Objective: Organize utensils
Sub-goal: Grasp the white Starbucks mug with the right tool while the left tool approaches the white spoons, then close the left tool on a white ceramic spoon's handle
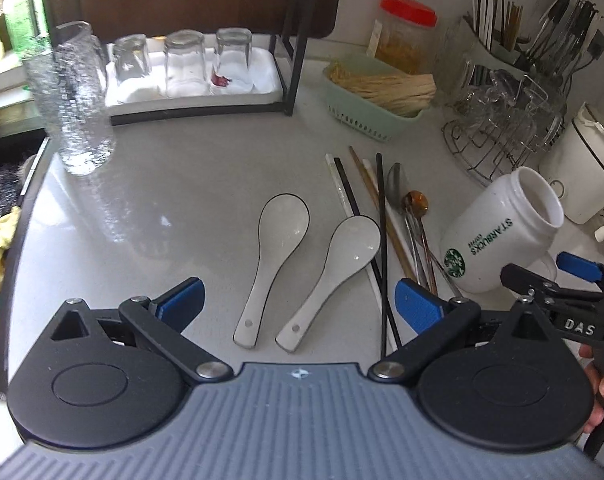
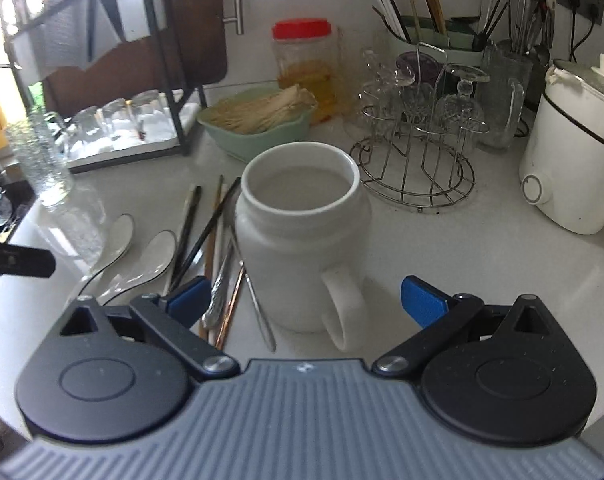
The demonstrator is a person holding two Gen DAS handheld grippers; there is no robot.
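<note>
Left tool (image 1: pixel 297 304): fingers wide apart, nothing between them, hovering low over the bench (image 1: pixel 173 200). Straight ahead lie two white spoons (image 1: pixel 279 248), side by side, bowls away from the tool, handles toward it. Near spoon handle sits roughly on the tool's centreline.

Right tool (image 2: pixel 304 300): also spread wide, empty. The mug (image 2: pixel 302 240) stands upright just ahead, handle turned toward the tool and lying between the fingers but not gripped. Mug looks empty inside.

Just right of the spoons, in the left view: a loose sheaf of chopsticks (image 1: pixel 382 240), dark and pale, crossing one another, and a couple of metal spoons (image 1: pixel 412 220) beside them, running up against the mug's base. All flat on the bench; none in the mug yet.

Further out: green basket (image 1: pixel 366 96) of thin sticks, red-lidded jar (image 1: pixel 406 32), wire glass rack (image 2: pixel 418 160), a caddy (image 2: pixel 438 36) at the back already holding chopsticks, a tray of upturned glasses (image 1: pixel 181 64), white cooker (image 2: pixel 574 152) at far right.

Step, as I read it: the start of sorting; nothing collected so far. Left tool seems lined up for a white spoon. Next move would call for dropping onto the thin handle, closing across its width, then lifting clear. The handle lies flat on a smooth bench, so the grip could slip.
</note>
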